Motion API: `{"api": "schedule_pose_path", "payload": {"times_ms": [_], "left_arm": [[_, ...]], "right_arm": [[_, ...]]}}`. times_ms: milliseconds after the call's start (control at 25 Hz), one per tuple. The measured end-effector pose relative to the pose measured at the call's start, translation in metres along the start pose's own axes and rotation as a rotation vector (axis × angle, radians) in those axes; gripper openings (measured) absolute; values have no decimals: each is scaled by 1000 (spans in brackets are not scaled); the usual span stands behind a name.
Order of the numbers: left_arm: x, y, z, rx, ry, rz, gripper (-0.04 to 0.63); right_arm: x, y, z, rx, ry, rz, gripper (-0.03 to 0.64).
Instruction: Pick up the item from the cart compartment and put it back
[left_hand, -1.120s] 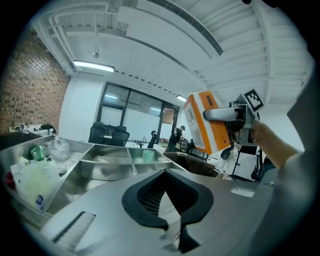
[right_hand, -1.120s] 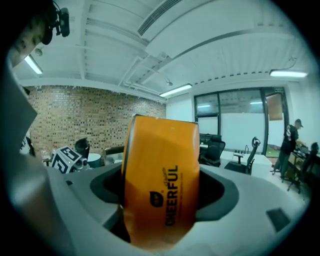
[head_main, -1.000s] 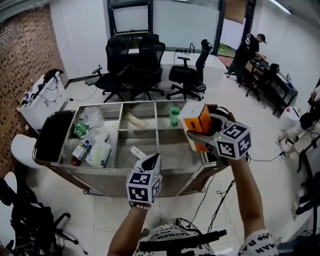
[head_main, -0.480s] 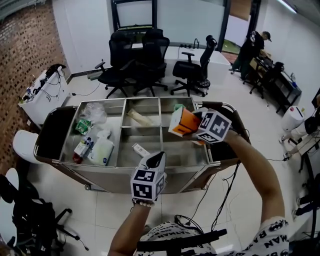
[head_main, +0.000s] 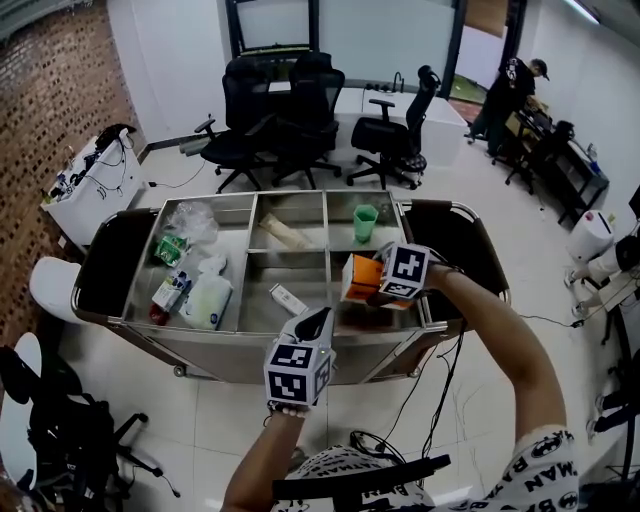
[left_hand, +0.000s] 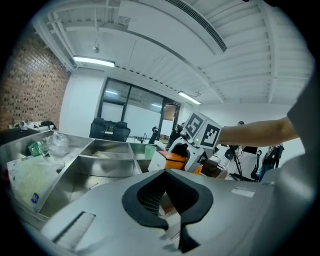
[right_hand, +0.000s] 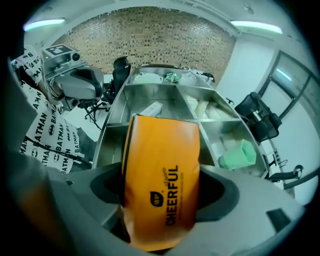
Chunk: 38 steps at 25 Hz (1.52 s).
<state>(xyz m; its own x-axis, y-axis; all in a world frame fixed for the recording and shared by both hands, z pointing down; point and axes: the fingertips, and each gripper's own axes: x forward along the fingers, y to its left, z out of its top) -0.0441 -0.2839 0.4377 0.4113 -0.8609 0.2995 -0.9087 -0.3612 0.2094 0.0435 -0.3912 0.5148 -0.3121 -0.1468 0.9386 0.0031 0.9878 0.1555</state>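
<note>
My right gripper (head_main: 372, 288) is shut on an orange carton (head_main: 360, 277) and points steeply down. It holds the carton low over the front right compartment of the steel cart (head_main: 200, 338). In the right gripper view the orange carton (right_hand: 160, 185) fills the space between the jaws, and the cart's compartments lie beyond it. My left gripper (head_main: 313, 320) hangs at the cart's front edge, shut and holding nothing. The left gripper view shows its pads (left_hand: 150, 192) meeting at the tip, with the orange carton (left_hand: 176, 160) ahead to the right.
A green cup (head_main: 365, 221) stands in the back right compartment. A small white box (head_main: 288, 298) lies in the middle front one, and a white pouch (head_main: 208, 301) with bottles in the left one. Office chairs (head_main: 290, 110) stand behind the cart, and a person (head_main: 510, 92) at the far right.
My right gripper has come down with the orange carton, from above the cart's right side to low over the front right compartment, and tipped downward. The left gripper has stayed put.
</note>
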Motion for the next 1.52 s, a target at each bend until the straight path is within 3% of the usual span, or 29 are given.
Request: {"api": "schedule_pose_path", "payload": {"times_ms": [400,840,1280,1520], "left_arm": [[-9,11,-9,-22,-1,20,2],[-18,16,-21,-44,0,31,2],[-21,15,-17,-39,-14,21,2],[-20,16,-17,-42,-20,15,2]], "right_arm": [[38,7,-16,-45,111,22,407],[50,7,-14,-117,172,-39,413],[50,14,-14,-95,157,-65,450],[28,-7,-6,-85,90,-133,477]]}}
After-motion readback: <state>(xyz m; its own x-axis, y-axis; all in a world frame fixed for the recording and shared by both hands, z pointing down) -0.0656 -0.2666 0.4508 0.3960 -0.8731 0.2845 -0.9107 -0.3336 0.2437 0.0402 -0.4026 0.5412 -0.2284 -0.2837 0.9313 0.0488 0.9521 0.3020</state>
